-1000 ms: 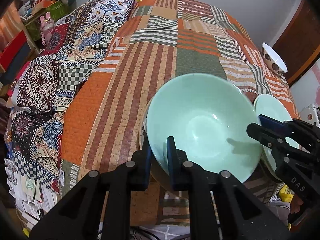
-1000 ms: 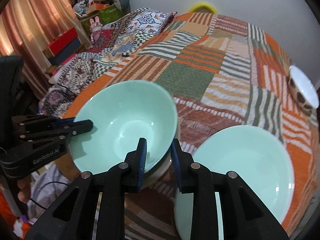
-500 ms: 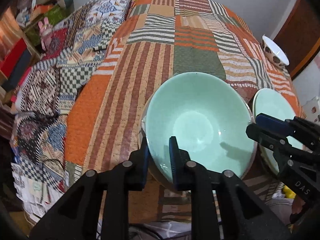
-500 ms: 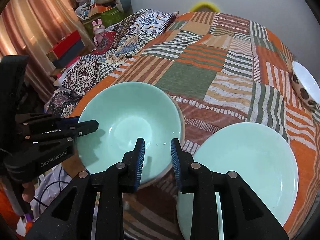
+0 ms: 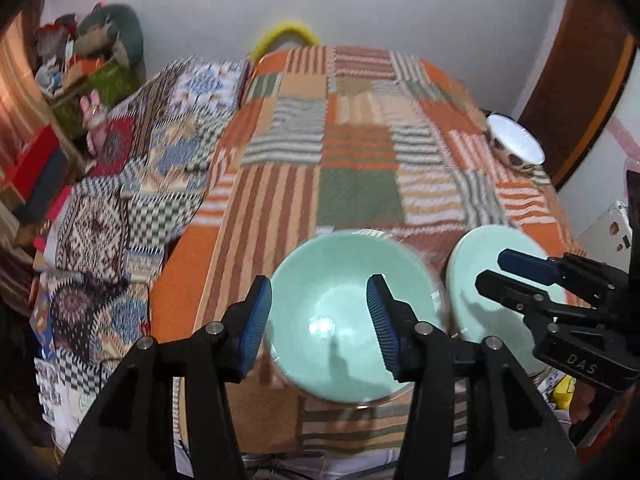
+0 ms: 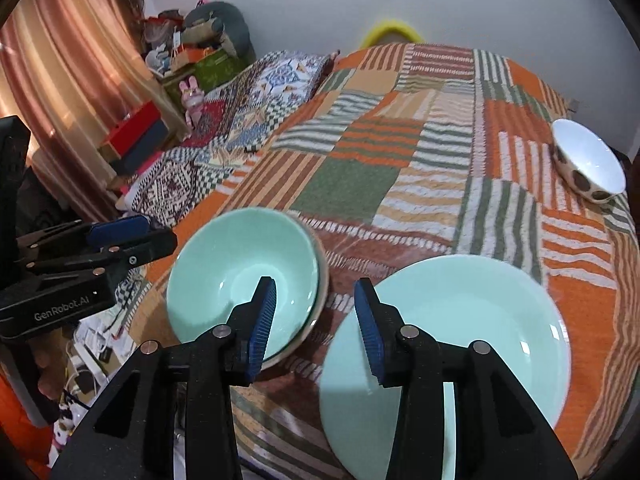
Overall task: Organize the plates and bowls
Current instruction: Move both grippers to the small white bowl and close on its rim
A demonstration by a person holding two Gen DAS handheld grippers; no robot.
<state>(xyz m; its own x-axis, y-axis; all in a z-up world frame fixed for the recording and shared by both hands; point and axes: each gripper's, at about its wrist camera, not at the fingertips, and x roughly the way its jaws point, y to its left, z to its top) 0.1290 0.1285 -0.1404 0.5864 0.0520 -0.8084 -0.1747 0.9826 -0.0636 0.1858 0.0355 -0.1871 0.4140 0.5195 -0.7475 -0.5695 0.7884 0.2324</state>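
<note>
Left wrist view: both jaws released; glossy mint bowl (image 5: 344, 320) round, smooth, nested, on woven patchwork quilt (image 5: 360, 152).

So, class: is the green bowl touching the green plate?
Apart. The right wrist view shows a strip of patchwork blanket between the bowl and the plate; the left wrist view shows the same gap.

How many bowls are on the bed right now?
3 visible. A mint bowl sits nested in a second bowl whose rim shows beneath it, near the front edge. A white spotted bowl sits far right. More could be hidden in the stack.
</note>
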